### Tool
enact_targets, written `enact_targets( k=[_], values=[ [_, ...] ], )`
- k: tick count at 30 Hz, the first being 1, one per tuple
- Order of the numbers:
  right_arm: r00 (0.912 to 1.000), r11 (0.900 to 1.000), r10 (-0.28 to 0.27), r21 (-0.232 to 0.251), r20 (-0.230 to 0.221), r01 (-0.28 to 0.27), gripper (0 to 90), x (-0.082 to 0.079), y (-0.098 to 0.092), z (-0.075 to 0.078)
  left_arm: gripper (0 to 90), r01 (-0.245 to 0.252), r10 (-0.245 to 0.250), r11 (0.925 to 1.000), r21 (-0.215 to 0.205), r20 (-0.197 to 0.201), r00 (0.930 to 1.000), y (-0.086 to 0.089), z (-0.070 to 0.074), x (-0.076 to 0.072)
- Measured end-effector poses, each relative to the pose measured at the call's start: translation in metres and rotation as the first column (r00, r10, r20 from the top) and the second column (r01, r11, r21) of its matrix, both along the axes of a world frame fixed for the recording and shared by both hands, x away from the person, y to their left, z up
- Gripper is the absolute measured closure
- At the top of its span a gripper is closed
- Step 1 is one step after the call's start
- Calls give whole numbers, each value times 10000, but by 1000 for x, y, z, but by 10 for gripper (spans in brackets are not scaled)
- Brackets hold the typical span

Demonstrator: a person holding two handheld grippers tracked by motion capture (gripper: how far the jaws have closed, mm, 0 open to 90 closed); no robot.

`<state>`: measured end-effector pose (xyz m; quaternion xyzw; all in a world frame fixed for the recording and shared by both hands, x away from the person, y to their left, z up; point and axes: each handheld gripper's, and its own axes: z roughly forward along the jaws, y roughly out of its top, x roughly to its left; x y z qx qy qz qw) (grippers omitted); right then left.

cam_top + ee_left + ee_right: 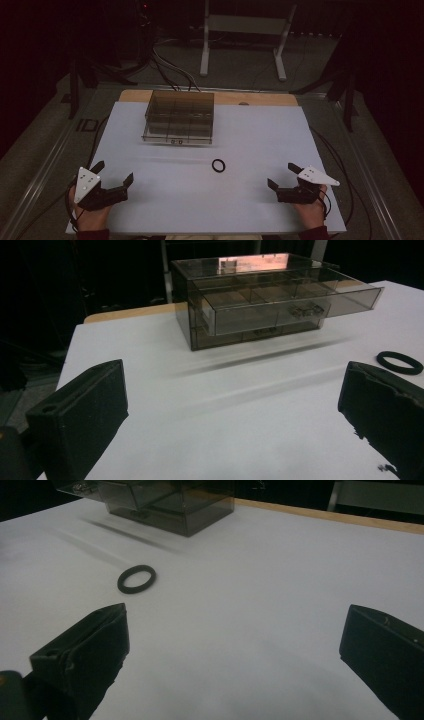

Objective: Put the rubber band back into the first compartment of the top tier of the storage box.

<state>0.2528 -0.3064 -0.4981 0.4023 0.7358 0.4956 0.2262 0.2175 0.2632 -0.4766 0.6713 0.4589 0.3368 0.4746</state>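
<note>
Ring point(218, 165) lies flat mid-table; a smoky plastic drawer box point(179, 117) sits at its 11 o'clock. Left gripper point(114, 177) and right gripper point(283, 176) rest spread wide, empty.

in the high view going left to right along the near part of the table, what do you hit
left gripper → black ring → right gripper
</note>
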Motion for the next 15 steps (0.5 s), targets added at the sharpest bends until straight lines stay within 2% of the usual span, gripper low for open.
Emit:
enact_targets(
  k=[10, 15],
  values=[
    [9998, 9997, -219, -102, 0, 219, 0, -1, 1, 1, 6, 95, -91, 9996, 251, -162, 9998, -12, 4, 2],
    [9994, 9994, -335, -20, 43, 335, 0, -2, -1, 2, 6, 144, -138, 9997, 196, -303, 9994, -23, 7, 6]
  ],
)
